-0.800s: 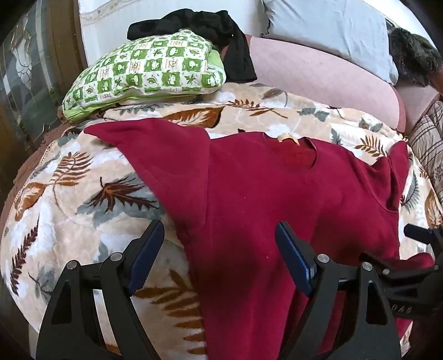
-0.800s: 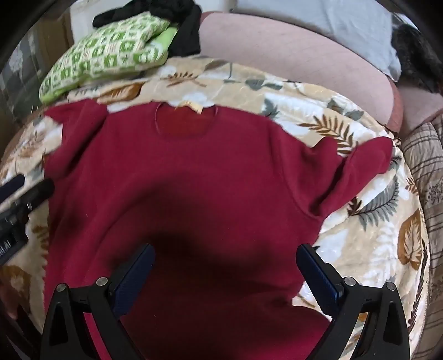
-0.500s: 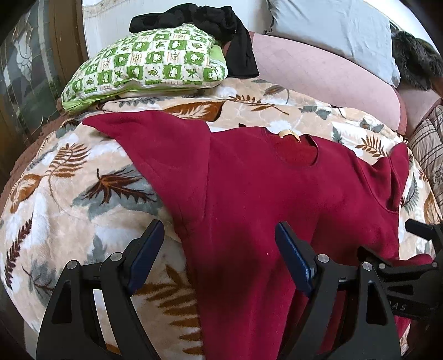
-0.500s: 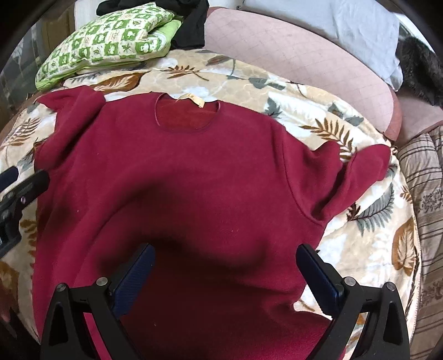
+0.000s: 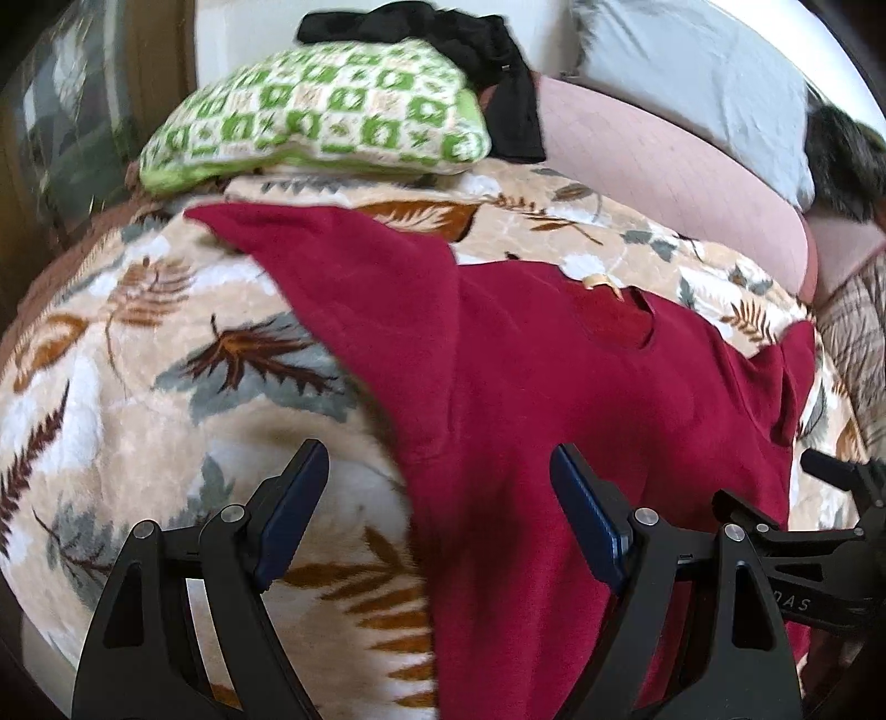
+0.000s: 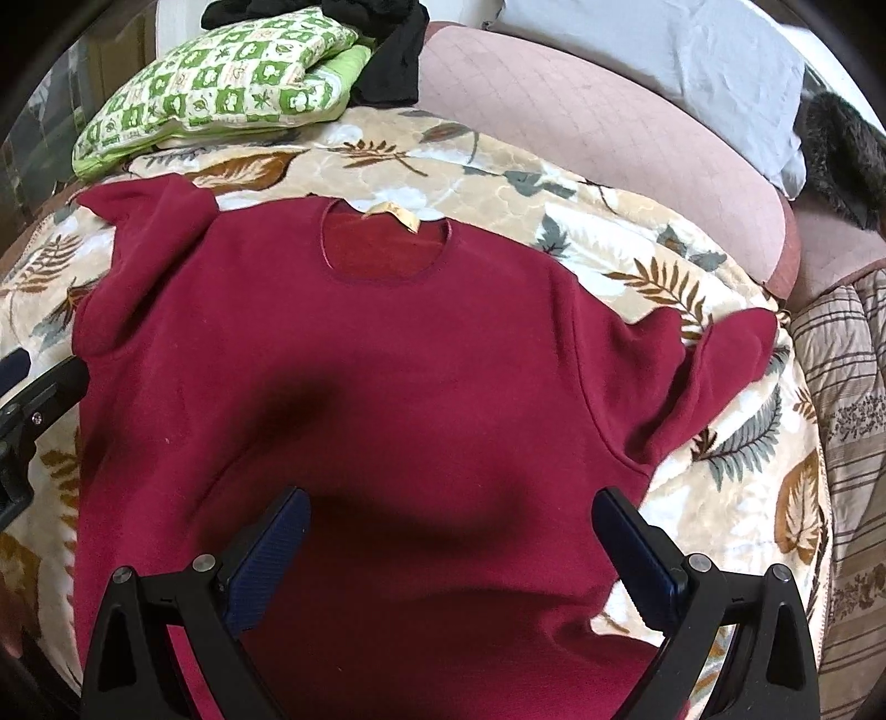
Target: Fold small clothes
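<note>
A dark red sweater [image 6: 387, 376] lies spread face up on a leaf-patterned blanket [image 6: 609, 249], collar and tan label at the far side. Its left sleeve [image 5: 343, 266] stretches out up and left; the right sleeve [image 6: 720, 360] is bunched and folded over. My right gripper [image 6: 448, 531] hovers open above the sweater's lower body, nothing between its fingers. My left gripper [image 5: 437, 487] is open above the sweater's left side edge, one finger over the blanket [image 5: 138, 387], one over red cloth [image 5: 554, 415]. Each gripper shows at the edge of the other's view.
A green checked pillow [image 6: 221, 83] and a black garment [image 6: 393, 55] lie at the far left. A pink bolster [image 6: 581, 111], a pale blue pillow [image 6: 664, 50] and dark fur [image 6: 841, 149] line the back. A striped quilt [image 6: 847, 415] lies to the right.
Both grippers have drawn back and risen a little, so more of the sweater and blanket shows. Both stay open. The sweater has not moved.
</note>
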A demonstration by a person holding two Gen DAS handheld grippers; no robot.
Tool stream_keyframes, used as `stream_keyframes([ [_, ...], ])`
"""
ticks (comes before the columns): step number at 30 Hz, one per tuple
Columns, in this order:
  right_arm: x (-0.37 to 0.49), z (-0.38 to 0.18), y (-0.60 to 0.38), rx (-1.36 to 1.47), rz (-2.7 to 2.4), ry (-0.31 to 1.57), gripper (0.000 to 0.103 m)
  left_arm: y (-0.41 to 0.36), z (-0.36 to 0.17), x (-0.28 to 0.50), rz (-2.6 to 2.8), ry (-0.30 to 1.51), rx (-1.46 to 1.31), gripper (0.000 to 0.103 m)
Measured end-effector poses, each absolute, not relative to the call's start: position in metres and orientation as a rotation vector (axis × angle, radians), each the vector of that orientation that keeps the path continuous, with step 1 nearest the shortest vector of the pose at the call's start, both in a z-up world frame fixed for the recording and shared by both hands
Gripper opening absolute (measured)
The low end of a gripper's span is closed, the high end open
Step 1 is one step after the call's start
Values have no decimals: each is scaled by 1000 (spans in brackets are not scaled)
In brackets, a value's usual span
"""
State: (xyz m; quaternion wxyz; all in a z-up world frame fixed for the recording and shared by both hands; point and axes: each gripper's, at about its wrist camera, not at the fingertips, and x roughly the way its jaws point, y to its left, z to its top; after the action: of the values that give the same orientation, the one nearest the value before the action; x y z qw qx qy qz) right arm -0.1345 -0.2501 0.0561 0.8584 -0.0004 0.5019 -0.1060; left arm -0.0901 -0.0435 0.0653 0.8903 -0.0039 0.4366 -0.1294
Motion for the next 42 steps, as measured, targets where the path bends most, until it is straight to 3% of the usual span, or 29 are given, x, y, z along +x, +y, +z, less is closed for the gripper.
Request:
stream_keyframes([
  [27,-72,64,-204,-2,-39,1022,101,28,52,-34,-50,921,-58,82],
  [31,-39,79,-176,53,139,955,80,54,51,-31,11,920,-76,82],
  [34,-6,91,-146,70,258,902,73,76,53,-27,37,915,-109,82],
  [42,97,96,-33,-54,343,800,73,115,52,-20,56,909,-161,83],
])
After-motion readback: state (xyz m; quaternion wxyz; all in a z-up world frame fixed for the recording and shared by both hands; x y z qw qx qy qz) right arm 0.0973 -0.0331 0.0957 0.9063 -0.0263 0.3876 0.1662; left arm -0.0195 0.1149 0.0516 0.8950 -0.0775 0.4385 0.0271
